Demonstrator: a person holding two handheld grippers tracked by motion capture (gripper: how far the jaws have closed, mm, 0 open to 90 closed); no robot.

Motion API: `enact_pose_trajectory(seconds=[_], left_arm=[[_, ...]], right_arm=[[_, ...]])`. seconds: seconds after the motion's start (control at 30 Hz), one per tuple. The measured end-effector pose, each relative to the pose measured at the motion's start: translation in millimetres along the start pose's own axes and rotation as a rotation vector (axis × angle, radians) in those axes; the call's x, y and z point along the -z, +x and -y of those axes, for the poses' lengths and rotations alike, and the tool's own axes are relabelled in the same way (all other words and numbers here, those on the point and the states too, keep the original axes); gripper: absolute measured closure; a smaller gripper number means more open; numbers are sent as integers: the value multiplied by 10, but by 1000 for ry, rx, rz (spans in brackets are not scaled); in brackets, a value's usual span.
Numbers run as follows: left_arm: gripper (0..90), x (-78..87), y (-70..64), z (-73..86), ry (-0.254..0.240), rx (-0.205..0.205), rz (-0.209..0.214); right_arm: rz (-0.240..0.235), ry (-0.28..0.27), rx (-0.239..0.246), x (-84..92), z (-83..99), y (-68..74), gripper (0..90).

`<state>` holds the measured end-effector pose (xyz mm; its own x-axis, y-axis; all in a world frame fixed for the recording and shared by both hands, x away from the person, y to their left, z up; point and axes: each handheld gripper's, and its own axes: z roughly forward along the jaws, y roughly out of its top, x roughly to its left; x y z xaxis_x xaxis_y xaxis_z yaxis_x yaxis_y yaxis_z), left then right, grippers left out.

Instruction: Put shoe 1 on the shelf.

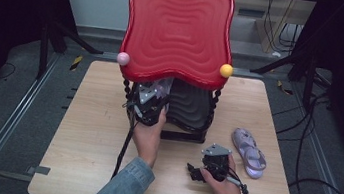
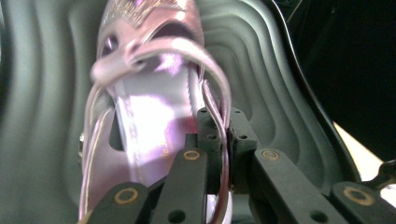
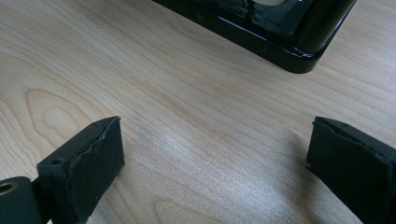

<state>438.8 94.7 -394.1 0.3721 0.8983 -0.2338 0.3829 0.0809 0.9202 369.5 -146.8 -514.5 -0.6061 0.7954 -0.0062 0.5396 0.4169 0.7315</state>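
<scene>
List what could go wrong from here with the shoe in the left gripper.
1. The left gripper pinches only a thin strap of the lilac shoe; the shoe may swing or slip as it is set on the black lower tray.
2. The red top tray hangs right over the left gripper; lifting the hand could knock it.
3. The second shoe lies near the table's right edge; the open right gripper might nudge it off.

Pale wooden table [image 1: 80,130] on grey carpet [image 1: 0,120], metal floor rails, black stands, pale back wall
</scene>
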Motion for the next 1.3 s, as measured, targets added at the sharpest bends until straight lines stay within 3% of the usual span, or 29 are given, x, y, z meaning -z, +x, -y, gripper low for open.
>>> enact_pose_trajectory(seconds=[0.17, 0.37, 0.47, 0.5, 0.53, 0.7, 1.03, 1.2, 1.3], left_arm=[[837, -43, -3, 21, 5, 22, 14], [786, -57, -20, 27, 12, 16, 21], [721, -30, -37, 12, -8, 23, 31], [637, -20, -46, 3, -12, 29, 33], [609, -12, -50, -6, -11, 31, 45], [535, 60, -107, -37, -10, 16, 79], [396, 328, -161, -142, -19, -85, 112], [315, 415, -162, -149, 29, -136, 137], [266, 488, -179, -128, 79, -191, 148]], right_arm=[[1, -2, 6, 0, 2, -3, 43], [0, -2, 6, 0, 2, -4, 43], [0, -2, 6, 0, 2, -3, 43], [0, -2, 5, 0, 2, -3, 43], [0, -2, 5, 0, 2, -3, 43], [1, -2, 6, 0, 2, -3, 43], [2, -1, 6, 1, 2, -3, 42], [0, -1, 2, 1, 1, -2, 42], [3, -2, 6, 1, 2, -5, 43]])
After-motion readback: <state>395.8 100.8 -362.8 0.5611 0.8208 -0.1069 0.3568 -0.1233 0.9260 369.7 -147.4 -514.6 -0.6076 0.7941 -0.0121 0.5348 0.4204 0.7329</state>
